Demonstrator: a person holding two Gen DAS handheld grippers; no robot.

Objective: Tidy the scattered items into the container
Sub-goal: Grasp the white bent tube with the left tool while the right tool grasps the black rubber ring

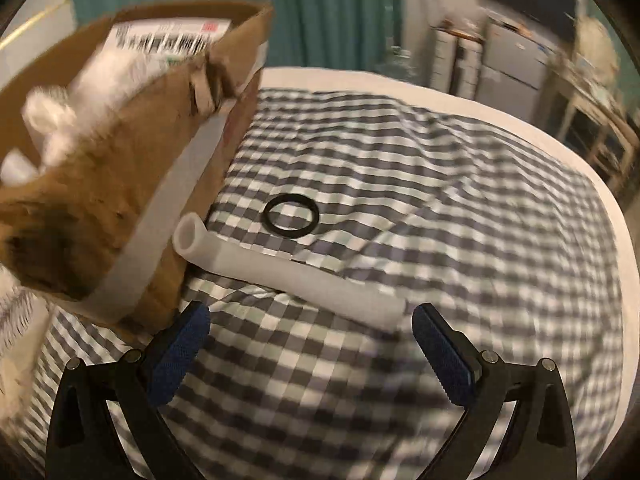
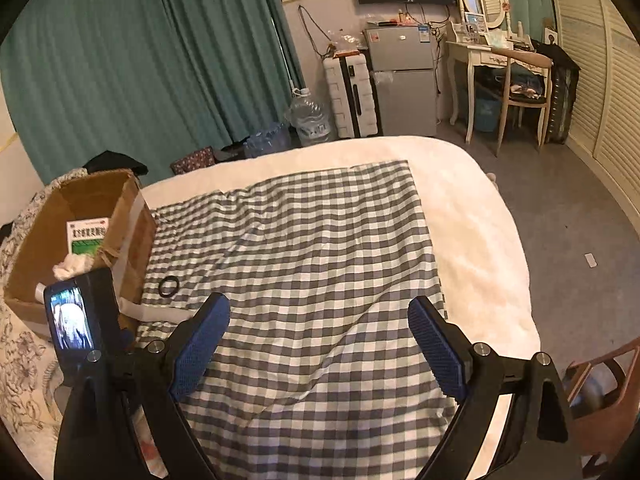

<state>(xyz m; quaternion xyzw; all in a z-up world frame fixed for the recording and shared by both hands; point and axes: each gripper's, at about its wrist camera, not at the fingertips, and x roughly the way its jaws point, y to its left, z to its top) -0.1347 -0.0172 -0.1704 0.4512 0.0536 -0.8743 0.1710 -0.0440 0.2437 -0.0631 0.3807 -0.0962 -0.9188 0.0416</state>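
Observation:
A brown cardboard box [image 1: 100,216] stands at the left on the checked cloth [image 1: 400,200]; it holds a white-green medicine carton [image 1: 168,40] and a white wad [image 1: 80,108]. A white tube [image 1: 288,272] lies on the cloth against the box's corner, with a black ring [image 1: 291,216] just beyond it. My left gripper [image 1: 310,316] is open and empty, just short of the tube. My right gripper [image 2: 320,312] is open and empty above the cloth [image 2: 320,240]. The right wrist view shows the box [image 2: 132,232], the ring [image 2: 168,286] and part of the tube [image 2: 160,314].
The cloth lies on a white bed [image 2: 480,240]. The left gripper's body with its screen [image 2: 72,320] is at the left. A floral blanket [image 2: 20,360] lies left of the box. Green curtains [image 2: 160,60], a fridge [image 2: 404,80], a dressing table and chair [image 2: 520,80] stand beyond.

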